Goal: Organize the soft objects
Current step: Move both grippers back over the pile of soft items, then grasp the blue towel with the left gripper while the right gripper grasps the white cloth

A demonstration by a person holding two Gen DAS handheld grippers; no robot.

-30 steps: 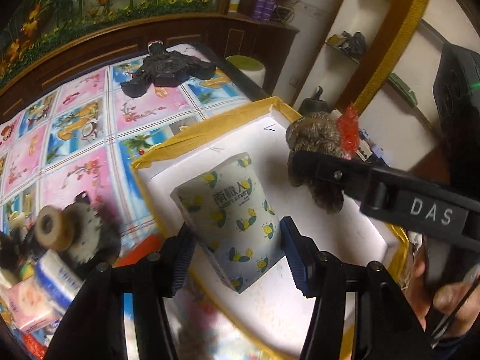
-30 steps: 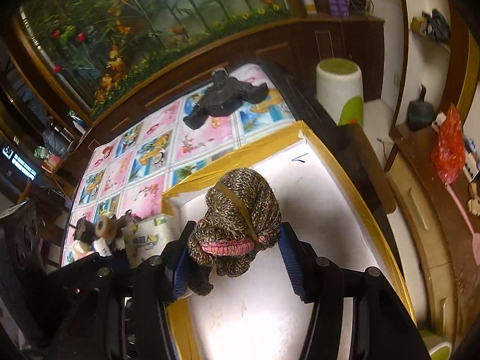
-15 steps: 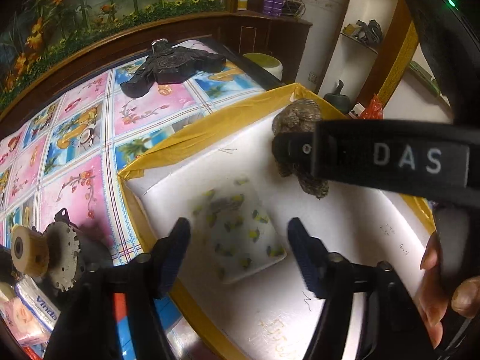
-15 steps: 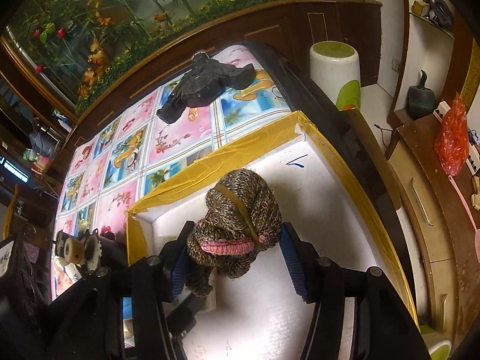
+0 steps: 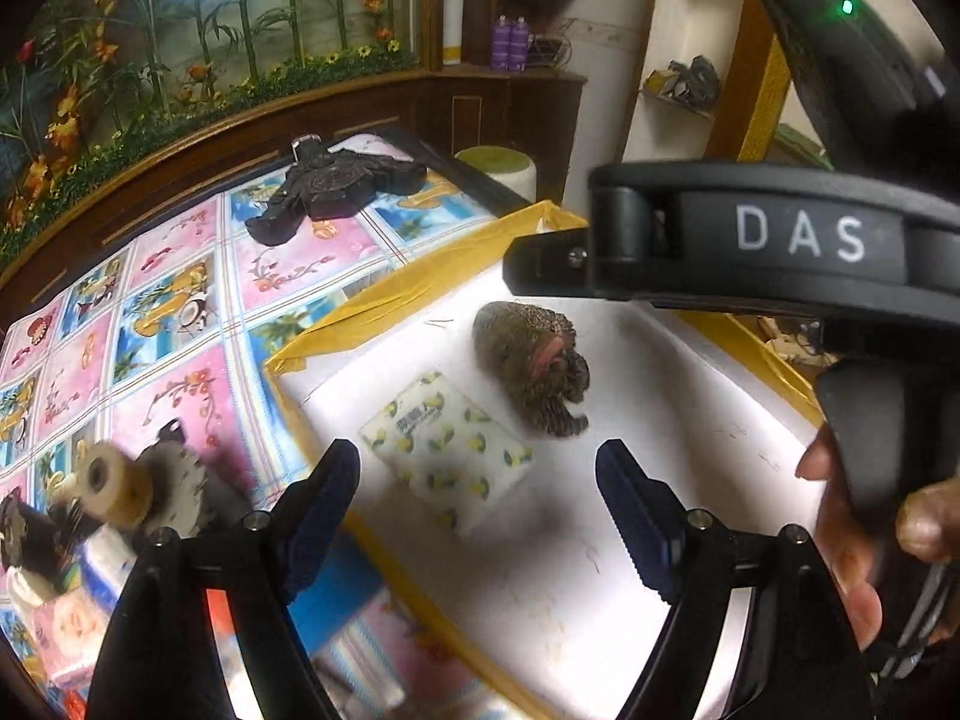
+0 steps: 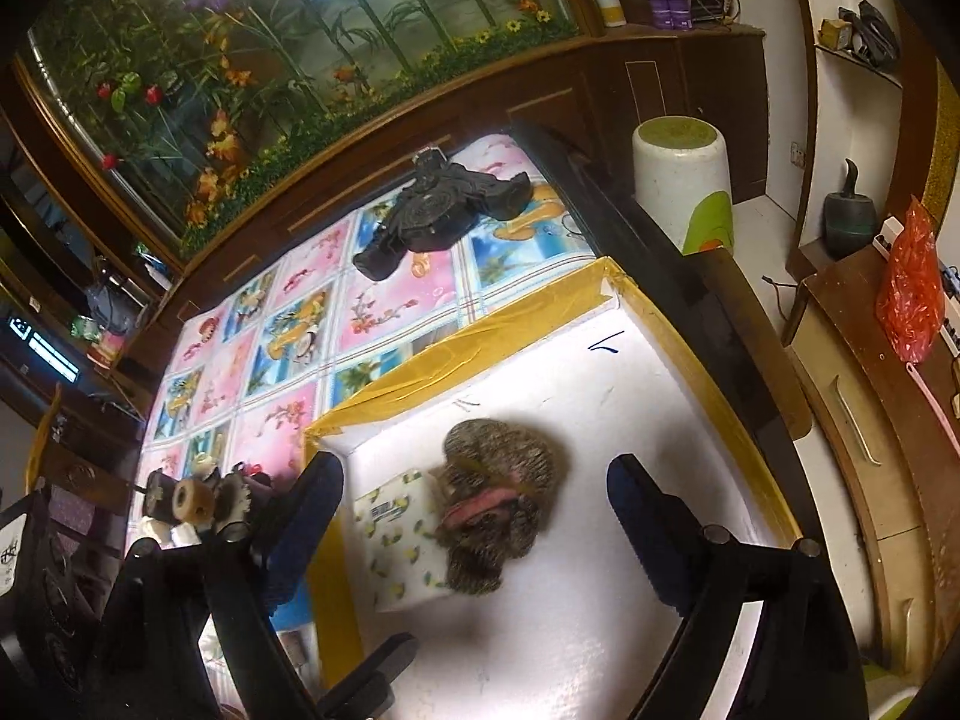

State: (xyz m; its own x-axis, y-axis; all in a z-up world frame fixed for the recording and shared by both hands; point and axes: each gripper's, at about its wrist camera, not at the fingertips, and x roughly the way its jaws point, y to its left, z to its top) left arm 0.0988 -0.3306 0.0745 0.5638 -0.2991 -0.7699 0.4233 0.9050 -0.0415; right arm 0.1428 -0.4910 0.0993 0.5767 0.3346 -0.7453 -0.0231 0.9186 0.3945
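A white tissue pack with a lemon print [image 5: 447,450] [image 6: 399,540] lies flat on the floor of the white foam tray with yellow taped rim [image 5: 420,276] [image 6: 480,330]. A brown knitted hat with a pink band [image 5: 531,375] [image 6: 495,498] lies beside it, touching it. My left gripper [image 5: 477,504] hangs above the pack, jaws opening, nothing between the pads. My right gripper [image 6: 474,528] hovers over the hat, jaws opening wide, clear of it. In the left wrist view the right gripper's black body [image 5: 750,240] crosses the upper right, with a hand [image 5: 852,540] on its handle.
A black three-armed object [image 5: 330,186] [image 6: 438,213] sits far back on the colourful patterned tablecloth [image 5: 150,312]. Left of the tray lie spools and gear-like items [image 5: 114,492] [image 6: 198,498] and other tissue packs [image 5: 66,624]. A white-and-green stool [image 6: 681,180] stands beyond the table.
Both grippers let go: the tissue pack dropped from the left jaws and lies flat in the tray, and the hat left the right jaws and rests beside it. Both jaws widened.
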